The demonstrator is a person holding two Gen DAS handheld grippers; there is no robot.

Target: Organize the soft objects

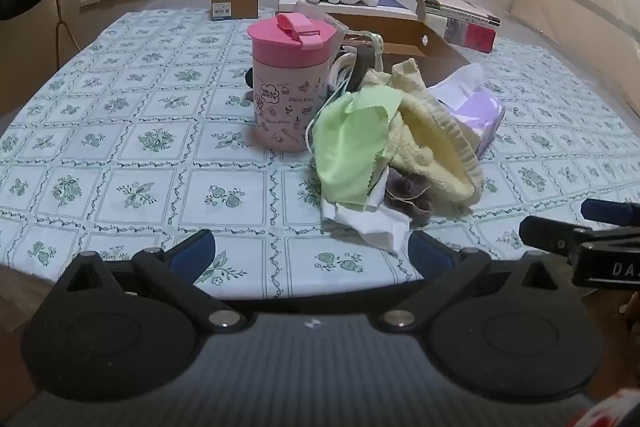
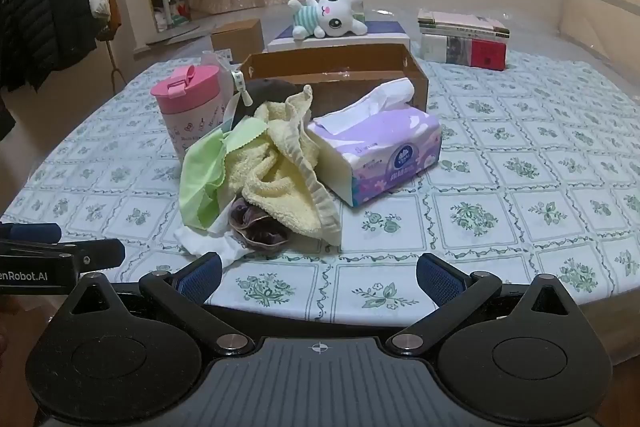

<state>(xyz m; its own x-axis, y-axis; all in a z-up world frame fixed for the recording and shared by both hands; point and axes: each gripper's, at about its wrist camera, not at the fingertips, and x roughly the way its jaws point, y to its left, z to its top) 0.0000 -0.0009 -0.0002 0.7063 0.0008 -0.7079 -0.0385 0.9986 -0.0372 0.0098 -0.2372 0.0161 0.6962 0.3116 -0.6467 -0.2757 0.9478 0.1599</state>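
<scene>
while both tools hang over the near edge, the table (image 2: 520, 131) in its floral cloth carries everything, placed here against the brown cardboard box (image 2: 336, 75). the box stands open; its inside cannot be made out. behind it a white plush (image 2: 328, 15) lies on a flat box. just before it sit the purple tissue pack (image 2: 384, 151), the pink cup (image 2: 188, 107) to its left, then the heap: yellow towel (image 2: 288, 179), green cloth (image 2: 200, 171), dark scrunchie (image 2: 256, 227). left gripper (image 1: 312, 251) and right gripper (image 2: 320, 273) gape wide, empty.
</scene>
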